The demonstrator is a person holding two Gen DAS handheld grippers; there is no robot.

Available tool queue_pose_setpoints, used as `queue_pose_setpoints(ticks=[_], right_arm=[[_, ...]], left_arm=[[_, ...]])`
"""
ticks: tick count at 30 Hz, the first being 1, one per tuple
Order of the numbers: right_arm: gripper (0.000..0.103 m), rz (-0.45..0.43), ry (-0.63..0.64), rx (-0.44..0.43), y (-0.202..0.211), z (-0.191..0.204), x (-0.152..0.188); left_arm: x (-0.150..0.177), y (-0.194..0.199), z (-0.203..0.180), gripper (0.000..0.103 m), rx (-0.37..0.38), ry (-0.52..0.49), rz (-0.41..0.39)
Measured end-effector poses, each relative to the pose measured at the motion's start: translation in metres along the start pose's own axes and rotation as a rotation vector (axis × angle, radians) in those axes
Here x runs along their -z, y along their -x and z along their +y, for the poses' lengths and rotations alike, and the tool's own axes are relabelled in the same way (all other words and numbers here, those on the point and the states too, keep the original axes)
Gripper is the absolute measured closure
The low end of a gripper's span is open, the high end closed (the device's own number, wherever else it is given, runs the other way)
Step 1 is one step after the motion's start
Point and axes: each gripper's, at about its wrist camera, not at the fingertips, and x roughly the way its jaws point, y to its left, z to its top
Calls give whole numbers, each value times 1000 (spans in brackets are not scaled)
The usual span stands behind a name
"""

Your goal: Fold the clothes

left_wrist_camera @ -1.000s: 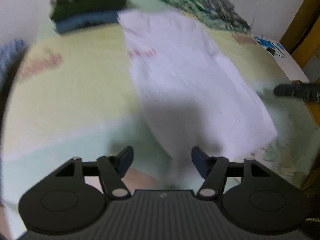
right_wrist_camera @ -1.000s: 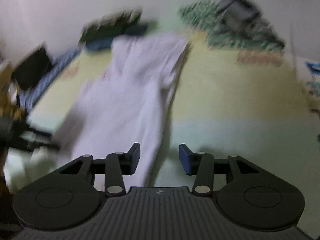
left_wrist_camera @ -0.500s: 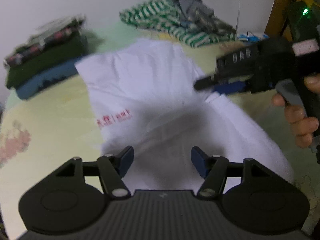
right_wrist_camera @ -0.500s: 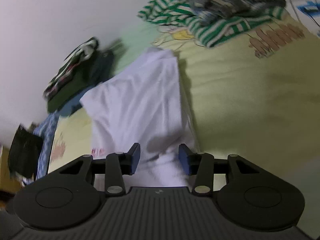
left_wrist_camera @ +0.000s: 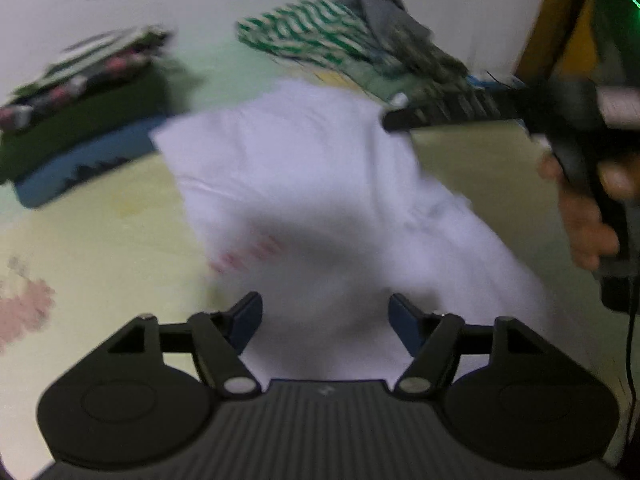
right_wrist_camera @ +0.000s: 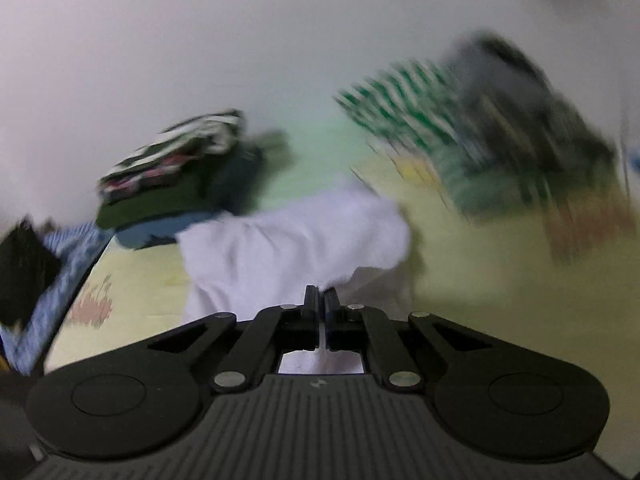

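Right wrist view: right gripper fingers pinch the white shirt, half-folded on the bed ahead; left gripper fingers gape wide over it. Loose pile remains beyond; folded stack sits far left.

One white shirt is lying on the bed. One folded stack of clothes and one loose heap of clothes are sitting behind it. Two tongs are showing, the left tongs and the right tongs, and one hand.
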Motion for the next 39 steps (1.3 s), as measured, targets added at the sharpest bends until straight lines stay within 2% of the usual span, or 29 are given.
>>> queue_pose_setpoints(ticks=[4,7,9,12,13,14,15,16,17,21,25,27,30,35,39], right_arm=[[100,-27,210,-38,-2,31,-1],[100,-29,410,-88,-3,60,15],[100,-17,529,-114,-4,73,29],[100,11,679,-135,-7,88,49],[98,22,700,-141,-8,88,52],[91,33,717,-147,-9,87,55],[85,33,714,-158,-5,83,53],[71,31,708,-169,-1,79,51],[64,28,702,-181,3,74,49],[64,1,651,-143,23,54,37],[62,53,365,-132,18,25,19],[62,46,264,-107,15,12,14],[62,31,118,-64,10,-7,8],[61,5,-126,6,2,-38,-3],[61,-16,12,95,-12,-36,-19]], left_arm=[[-21,5,42,31,-117,34,-37],[-32,12,69,31,-161,64,-65],[-35,16,77,30,-166,65,-78],[-36,17,76,22,-151,53,-86],[-35,15,73,22,-141,43,-82],[-33,13,70,22,-131,33,-77],[-32,10,67,22,-120,23,-72],[-32,7,63,22,-107,14,-66],[-32,2,59,22,-95,5,-61],[-41,-18,41,22,-53,-36,-43],[-58,-38,24,19,-16,-74,-31],[-67,-48,15,19,-23,-101,-14],[-71,-61,5,25,-50,-160,18],[-57,-46,3,21,-7,-104,4],[-44,-32,3,19,34,-48,-13]])
